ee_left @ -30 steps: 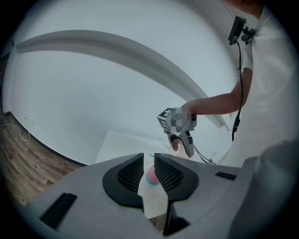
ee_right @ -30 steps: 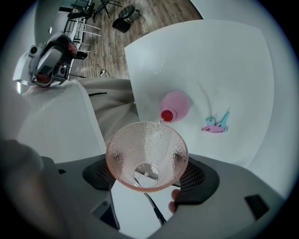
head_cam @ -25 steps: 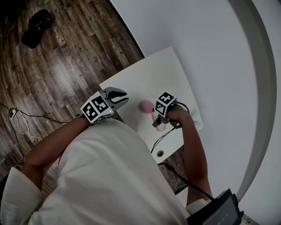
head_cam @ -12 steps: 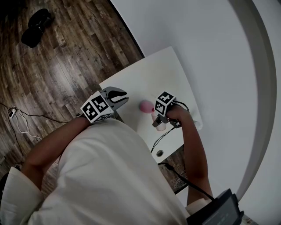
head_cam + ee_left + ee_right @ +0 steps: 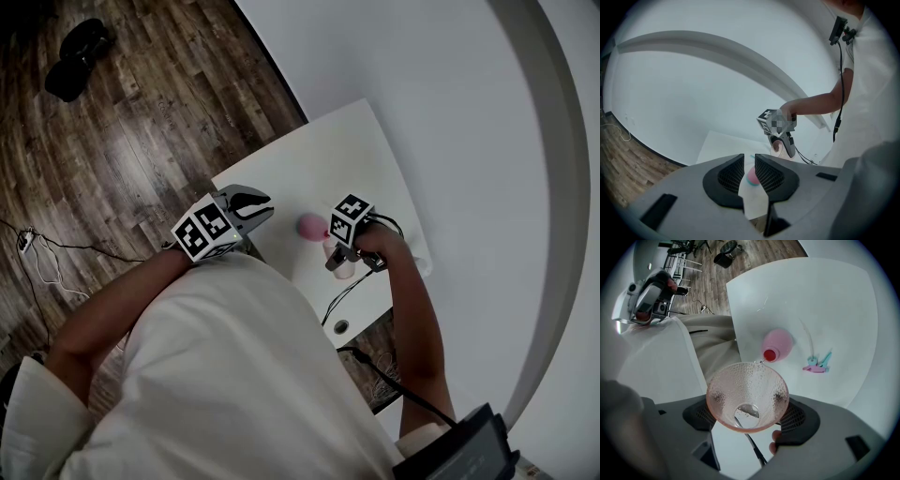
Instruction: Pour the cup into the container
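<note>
Jaws on the right gripper (image 5: 749, 413) press on both sides of a pink see-through cup (image 5: 740, 385). The cup is bumpy all over and wide at the top. It is tipped, so its open mouth faces away from the gripper and out over the table. A little bit of clear water sits down at its bottom. The cup's far rim is just beside the red top (image 5: 769, 355) of a round pink container (image 5: 780, 344). The container sits on the white table (image 5: 787, 291), and its red top points at the cup. A few small pink and blue-green bits (image 5: 816, 363) lie on the table near the container, on the side away from the person.

From the head view, the right gripper (image 5: 336, 258) and the cup (image 5: 343, 270) are close to the container (image 5: 311, 226), near the middle of the table (image 5: 319, 159).

The left gripper (image 5: 749, 168) holds nothing. Its jaws have only a thin gap between them, and the container (image 5: 751, 176) shows through that gap, farther off. This gripper (image 5: 251, 202) is up in the air at the table's near edge, well apart from the cup. Dark wood floor (image 5: 122, 122) lies beside the table.
</note>
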Tool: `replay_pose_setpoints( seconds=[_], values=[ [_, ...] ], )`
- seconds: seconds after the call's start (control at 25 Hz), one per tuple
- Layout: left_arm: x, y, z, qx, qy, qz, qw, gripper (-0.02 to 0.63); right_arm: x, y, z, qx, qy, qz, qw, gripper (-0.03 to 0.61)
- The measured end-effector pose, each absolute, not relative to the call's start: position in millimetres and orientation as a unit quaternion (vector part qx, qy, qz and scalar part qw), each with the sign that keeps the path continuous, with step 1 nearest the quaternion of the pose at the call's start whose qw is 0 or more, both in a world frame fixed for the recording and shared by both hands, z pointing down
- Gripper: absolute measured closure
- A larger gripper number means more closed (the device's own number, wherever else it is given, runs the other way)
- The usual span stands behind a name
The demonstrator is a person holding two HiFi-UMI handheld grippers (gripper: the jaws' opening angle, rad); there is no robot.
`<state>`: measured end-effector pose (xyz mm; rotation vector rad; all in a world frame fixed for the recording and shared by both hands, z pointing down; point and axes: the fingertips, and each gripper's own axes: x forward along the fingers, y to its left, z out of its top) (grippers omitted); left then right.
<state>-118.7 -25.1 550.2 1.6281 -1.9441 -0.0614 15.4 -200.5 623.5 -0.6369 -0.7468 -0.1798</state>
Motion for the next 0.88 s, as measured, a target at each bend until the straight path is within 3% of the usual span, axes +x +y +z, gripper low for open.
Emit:
replay_pose_setpoints(
  seconds=[0.88],
  values=[
    [-120.0, -25.9, 550.8, 0.608, -0.735, -0.033, 0.297, 0.549, 8.0, -208.0, 624.3, -0.306, -0.328, -0.117, 0.886, 0.204]
  ],
)
